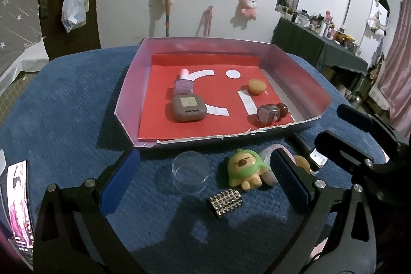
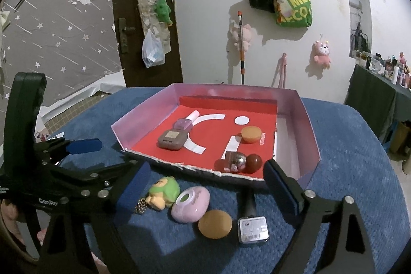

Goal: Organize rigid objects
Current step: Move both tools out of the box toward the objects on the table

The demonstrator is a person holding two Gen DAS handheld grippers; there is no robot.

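A shallow pink-walled tray [image 1: 128, 91] [image 2: 305, 120] with a red liner sits on the blue cloth. It holds a purple nail-polish bottle [image 1: 183, 86], a grey-brown case [image 1: 187, 108], a tan puck [image 1: 256, 87] and a dark bottle with a red-brown cap [image 1: 271, 113]. In front of the tray lie a clear dish [image 1: 191, 171], a green-hooded toy [image 1: 245, 168] [image 2: 164, 190], a studded cylinder [image 1: 226, 202], a pink oval case [image 2: 190, 204], a tan round piece [image 2: 215, 224] and a square tin [image 2: 253, 230]. My left gripper [image 1: 205, 179] is open around the dish and toy. My right gripper [image 2: 206, 186] is open over the pink case.
A lit phone [image 1: 20, 204] lies at the cloth's left edge. The two grippers work side by side, with a right finger [image 1: 357, 117] close to the tray's near right corner. Behind stand a door [image 2: 146, 17], a wall with hanging toys, and a cluttered side table [image 1: 321, 43].
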